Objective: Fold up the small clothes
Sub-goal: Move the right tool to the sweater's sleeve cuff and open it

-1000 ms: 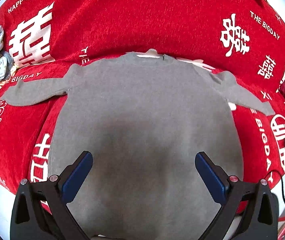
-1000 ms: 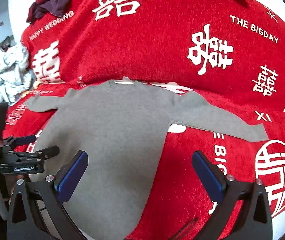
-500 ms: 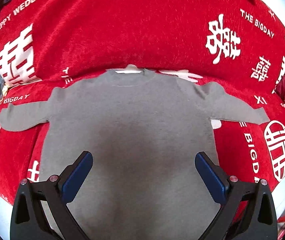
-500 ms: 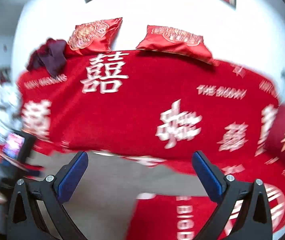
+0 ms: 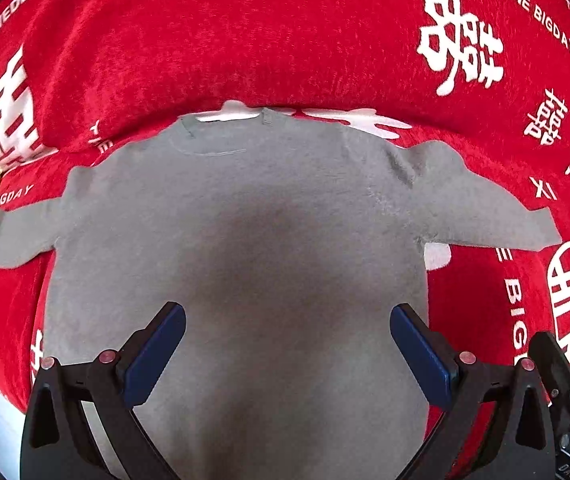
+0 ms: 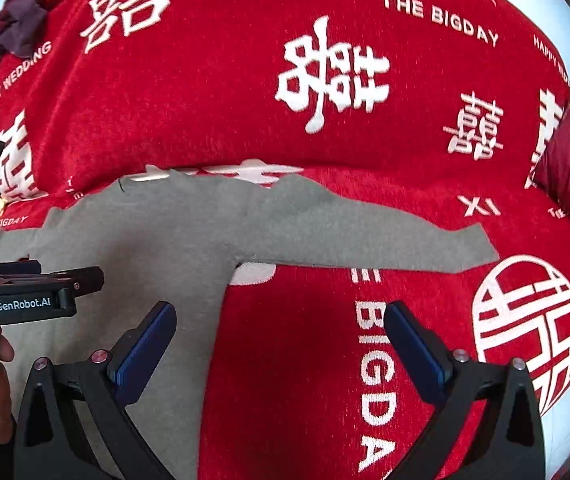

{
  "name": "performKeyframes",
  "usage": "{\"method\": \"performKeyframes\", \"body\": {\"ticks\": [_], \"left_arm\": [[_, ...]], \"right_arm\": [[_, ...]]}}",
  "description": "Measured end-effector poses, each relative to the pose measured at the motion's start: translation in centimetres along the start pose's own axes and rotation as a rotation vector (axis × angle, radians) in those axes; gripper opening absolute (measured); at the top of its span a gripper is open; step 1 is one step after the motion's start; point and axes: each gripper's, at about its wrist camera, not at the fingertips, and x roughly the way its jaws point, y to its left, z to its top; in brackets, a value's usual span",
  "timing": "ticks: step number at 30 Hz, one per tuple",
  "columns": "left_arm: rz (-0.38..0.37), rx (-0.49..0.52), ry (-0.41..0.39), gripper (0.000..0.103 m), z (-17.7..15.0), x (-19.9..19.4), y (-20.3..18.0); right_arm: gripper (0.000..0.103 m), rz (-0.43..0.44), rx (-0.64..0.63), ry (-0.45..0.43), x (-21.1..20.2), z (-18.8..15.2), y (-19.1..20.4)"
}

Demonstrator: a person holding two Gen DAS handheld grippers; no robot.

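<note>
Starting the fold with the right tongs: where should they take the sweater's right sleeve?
Probably at the cuff, coming from the right. The sleeve lies flat, stretched outward, its free end nearest the open right tongs.

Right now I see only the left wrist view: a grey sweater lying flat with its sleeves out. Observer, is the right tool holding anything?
Observer: No. The right tool is open and empty. It hangs over the red blanket, just below one sleeve of the grey sweater.
Operator: Are any other clothes in sight?
Observer: Yes. A dark maroon garment lies crumpled at the blanket's far left corner.
</note>
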Motion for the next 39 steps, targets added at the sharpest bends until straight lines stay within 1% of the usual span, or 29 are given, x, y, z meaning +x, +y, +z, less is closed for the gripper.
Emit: {"method": "performKeyframes", "body": {"ticks": [7, 9, 12, 16, 20, 22, 24, 25, 27, 28, 29, 32, 34, 35, 36, 39], "left_arm": [[0.015, 0.046, -0.013, 0.103, 1.6, 1.7, -2.6], [0.014, 0.047, -0.016, 0.103, 2.3, 2.2, -3.3], [0.015, 0.039, -0.01, 0.103, 3.4, 3.3, -4.3], [0.012, 0.034, 0.009, 0.103, 4.8, 5.0, -5.7], [0.023, 0.043, 0.03, 0.103, 5.9, 6.9, -7.0], [0.033, 0.043, 0.042, 0.103, 6.4, 7.8, -7.5], [0.027, 0.038, 0.048, 0.103, 6.9, 8.4, -7.8], [0.023, 0.034, 0.051, 0.103, 7.2, 8.8, -7.9], [0.014, 0.023, 0.058, 0.103, 7.6, 9.5, -8.0], [0.011, 0.013, 0.064, 0.103, 7.9, 10.0, -8.0], [0.008, 0.004, 0.071, 0.103, 8.0, 10.4, -8.0], [0.001, -0.022, 0.096, 0.103, 8.4, 11.9, -7.8], [0.001, -0.027, 0.104, 0.103, 8.4, 12.7, -7.8], [0.0, -0.028, 0.109, 0.103, 8.4, 13.1, -7.7], [-0.003, -0.029, 0.109, 0.103, 8.4, 13.4, -7.7], [-0.01, -0.025, 0.081, 0.103, 8.6, 13.6, -7.7]], "right_arm": [[0.103, -0.006, 0.039, 0.018, 1.9, 0.5, -2.2], [0.103, 0.013, 0.046, 0.04, 2.7, 0.7, -3.2], [0.103, -0.013, 0.049, 0.045, 3.7, 1.0, -4.6], [0.103, -0.043, 0.089, 0.078, 5.6, 1.2, -7.6], [0.103, -0.098, 0.117, 0.102, 7.5, 1.2, -10.7], [0.103, -0.103, 0.174, 0.112, 8.4, 1.3, -13.3], [0.103, -0.081, 0.302, 0.111, 9.0, 1.1, -17.2], [0.102, -0.056, 0.379, 0.103, 9.2, 0.8, -19.3], [0.096, 0.007, 0.52, 0.08, 9.8, 0.1, -23.4], [0.095, 0.036, 0.579, 0.075, 10.3, -0.2, -25.2], [0.094, 0.057, 0.61, 0.07, 10.6, -0.4, -26.4], [0.092, 0.149, 0.684, 0.058, 12.2, -0.9, -28.9], [0.089, 0.211, 0.73, 0.073, 13.9, -1.1, -29.9], [0.084, 0.222, 0.736, 0.078, 14.5, -1.2, -29.9], [0.081, 0.209, 0.715, 0.068, 15.0, -0.7, -29.6], [0.081, 0.199, 0.666, 0.074, 16.3, 0.7, -28.7]]}}
